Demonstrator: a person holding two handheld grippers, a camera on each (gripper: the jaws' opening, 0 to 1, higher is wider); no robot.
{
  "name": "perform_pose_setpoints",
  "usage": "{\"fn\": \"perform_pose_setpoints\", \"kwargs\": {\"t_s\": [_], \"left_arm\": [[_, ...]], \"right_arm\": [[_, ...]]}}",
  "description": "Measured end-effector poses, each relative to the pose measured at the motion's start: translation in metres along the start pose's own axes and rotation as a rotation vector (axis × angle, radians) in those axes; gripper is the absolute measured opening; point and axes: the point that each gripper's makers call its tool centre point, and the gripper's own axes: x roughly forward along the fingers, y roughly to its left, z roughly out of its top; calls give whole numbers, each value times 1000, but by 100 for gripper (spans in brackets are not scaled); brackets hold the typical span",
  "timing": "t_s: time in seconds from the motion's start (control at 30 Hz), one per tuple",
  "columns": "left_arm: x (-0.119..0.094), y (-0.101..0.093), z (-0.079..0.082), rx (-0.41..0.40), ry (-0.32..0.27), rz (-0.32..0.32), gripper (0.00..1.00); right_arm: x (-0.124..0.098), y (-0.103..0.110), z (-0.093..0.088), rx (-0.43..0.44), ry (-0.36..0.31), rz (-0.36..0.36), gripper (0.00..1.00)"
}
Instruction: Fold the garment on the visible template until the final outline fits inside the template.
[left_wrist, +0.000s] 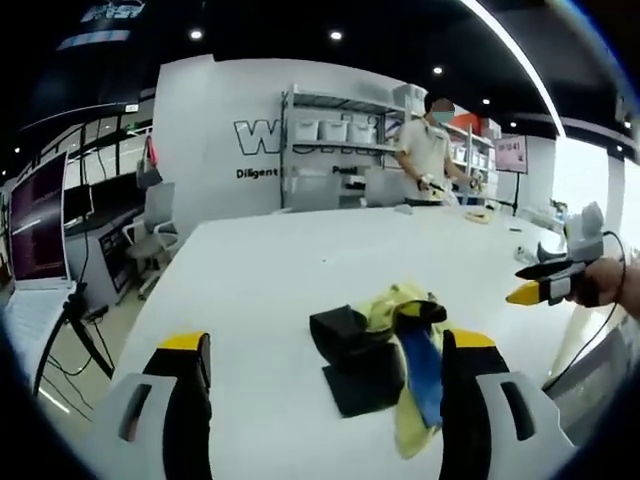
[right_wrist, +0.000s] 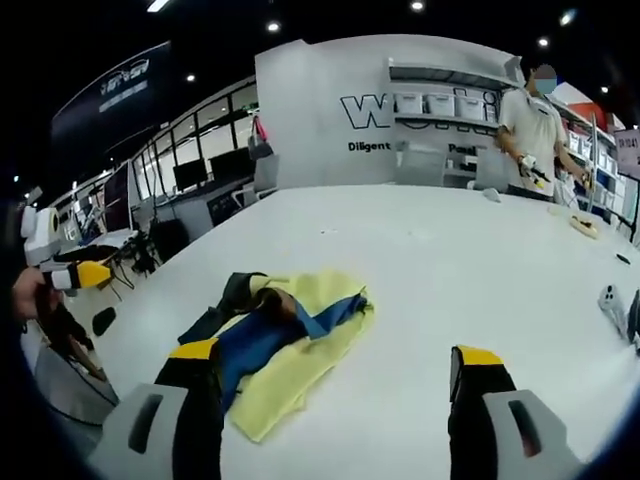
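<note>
The left gripper (left_wrist: 325, 375) hovers above the near edge of the white worktop (left_wrist: 260, 270) with its jaws spread wide and nothing between them. Just ahead lies the garment (left_wrist: 385, 345), a crumpled heap of yellow, blue and black cloth partly covering a dark flat sheet (probably the template) (left_wrist: 362, 392). It looks soft, light and floppy, so a pinch at a free yellow hem or corner should lift it cleanly. The right gripper (right_wrist: 335, 400) is likewise parted and empty, with the garment (right_wrist: 290, 340) near its left jaw. Bare worktop stretches far beyond; the near edges are close.
</note>
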Motion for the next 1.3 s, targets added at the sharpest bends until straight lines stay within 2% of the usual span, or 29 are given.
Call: {"fn": "perform_pose_setpoints", "kwargs": {"t_s": [0.23,0.43,0.6,0.8,1.13,1.3], "left_arm": [[20,-11,13,66,-31,-71,90],[36,-17,18,124,-21,-106,90],[48,-20,15,175,-4,-131,88],[64,-29,7,258,43,-185,84],[92,-42,6,363,77,-249,80],[112,-44,2,464,103,-273,77]], "right_arm": [[13,6,7,-44,4,30,91],[24,8,13,-78,7,47,90],[31,9,12,-97,16,57,88],[42,11,13,-136,35,71,86],[59,12,13,-181,55,86,82],[67,12,12,-195,66,95,81]]}}
